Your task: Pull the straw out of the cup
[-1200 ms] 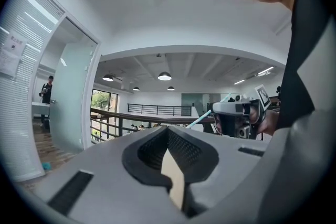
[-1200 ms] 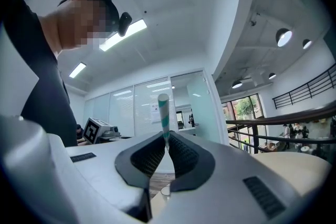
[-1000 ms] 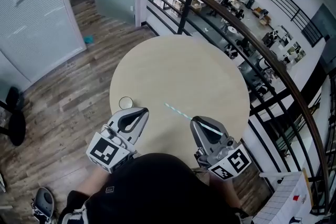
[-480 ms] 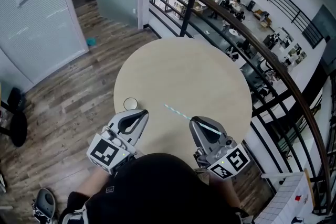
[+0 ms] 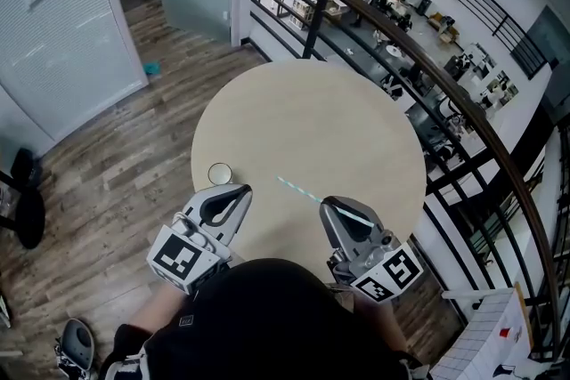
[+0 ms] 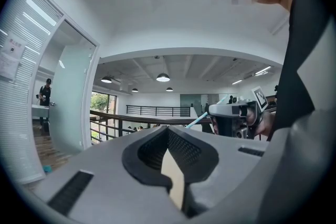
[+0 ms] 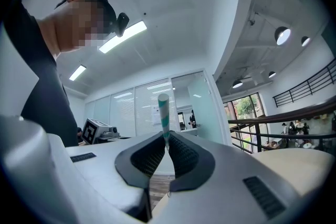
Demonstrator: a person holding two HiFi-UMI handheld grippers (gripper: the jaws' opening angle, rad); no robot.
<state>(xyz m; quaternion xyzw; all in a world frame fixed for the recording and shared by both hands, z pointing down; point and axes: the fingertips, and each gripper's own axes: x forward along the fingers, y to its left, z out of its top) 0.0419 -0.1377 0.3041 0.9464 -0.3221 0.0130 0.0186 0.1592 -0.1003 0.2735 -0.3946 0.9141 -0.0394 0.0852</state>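
A striped teal-and-white straw point(image 5: 307, 194) hangs level over the round beige table point(image 5: 312, 120), and my right gripper point(image 5: 324, 201) is shut on its near end. In the right gripper view the straw point(image 7: 164, 110) stands up out of the closed tips of the right gripper point(image 7: 166, 136). A small clear cup point(image 5: 219, 173) stands at the table's left edge, with no straw in it. My left gripper point(image 5: 242, 188) hovers just right of the cup, its jaws together and nothing in them. The left gripper point(image 6: 168, 128) also sees the right gripper point(image 6: 231, 113) and the straw point(image 6: 195, 120) across from it.
A dark metal railing point(image 5: 427, 84) curves round the table's far and right sides, with a lower floor beyond it. Wooden flooring point(image 5: 116, 165) and a glass wall point(image 5: 62, 22) lie to the left. The person's head point(image 5: 267, 316) fills the bottom.
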